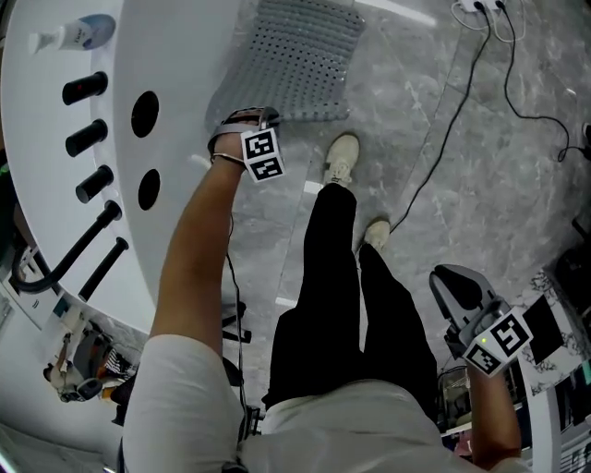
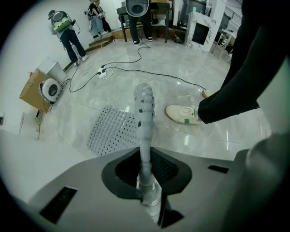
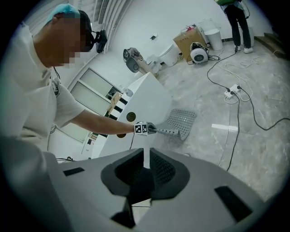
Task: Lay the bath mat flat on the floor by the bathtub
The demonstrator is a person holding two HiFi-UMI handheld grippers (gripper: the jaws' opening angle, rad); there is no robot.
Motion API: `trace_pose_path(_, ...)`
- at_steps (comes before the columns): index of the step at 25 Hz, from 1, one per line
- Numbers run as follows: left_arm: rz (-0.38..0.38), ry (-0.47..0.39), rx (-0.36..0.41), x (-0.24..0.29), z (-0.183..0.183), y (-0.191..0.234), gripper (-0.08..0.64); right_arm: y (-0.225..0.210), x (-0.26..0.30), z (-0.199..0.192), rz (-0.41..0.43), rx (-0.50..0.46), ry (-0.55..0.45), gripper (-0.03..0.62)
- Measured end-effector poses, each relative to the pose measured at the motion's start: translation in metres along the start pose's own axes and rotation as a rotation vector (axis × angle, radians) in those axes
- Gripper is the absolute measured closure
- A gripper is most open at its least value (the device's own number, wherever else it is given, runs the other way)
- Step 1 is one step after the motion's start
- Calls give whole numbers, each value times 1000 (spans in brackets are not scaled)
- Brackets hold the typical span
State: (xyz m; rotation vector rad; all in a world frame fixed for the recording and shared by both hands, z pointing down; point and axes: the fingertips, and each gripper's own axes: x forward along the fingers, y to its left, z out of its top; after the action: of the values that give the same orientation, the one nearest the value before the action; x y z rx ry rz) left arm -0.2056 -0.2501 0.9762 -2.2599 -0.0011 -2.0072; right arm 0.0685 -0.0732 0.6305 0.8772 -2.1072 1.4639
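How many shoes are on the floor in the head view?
2. One shoe is close to the mat, at its near edge. The other shoe is further back, to the right of the first. None seem hidden.

Glossy grey marble floor [image 1: 517,185] fills the head view, with black cables [image 1: 452,117] trailing from a power strip [image 1: 478,7] at the upper right. In the left gripper view, a cardboard box [image 2: 31,93] sits at the left below a white wall [image 2: 27,36], and a dark table [image 2: 149,11] stands at top centre.
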Motion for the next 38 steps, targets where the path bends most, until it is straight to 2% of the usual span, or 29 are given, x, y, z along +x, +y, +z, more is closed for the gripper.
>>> trace_pose_path(3,-10,20,-26,14,-7,-30,495,-8,2,-19,-3,-6,6,540)
trace_pose_path(12,-5,114,-71,64,-39,-82,461,-27,27,-67,23,-50,30,540)
trace_pose_path(18,-35,111,-127,67,-39,-117,482,-36,36,-78,31,-73,20,540)
trace_pose_path(31,17,41,-318,-14,-12,-142,485,2,4,-65,49,-185,-70,549)
trace_pose_path(34,38,14,-385,-44,-1,-147,489,13,-13,-66,44,-212,-101,552)
trace_pose_path(38,44,-64,-509,-98,18,-165,497,32,-36,-71,32,-248,-122,569)
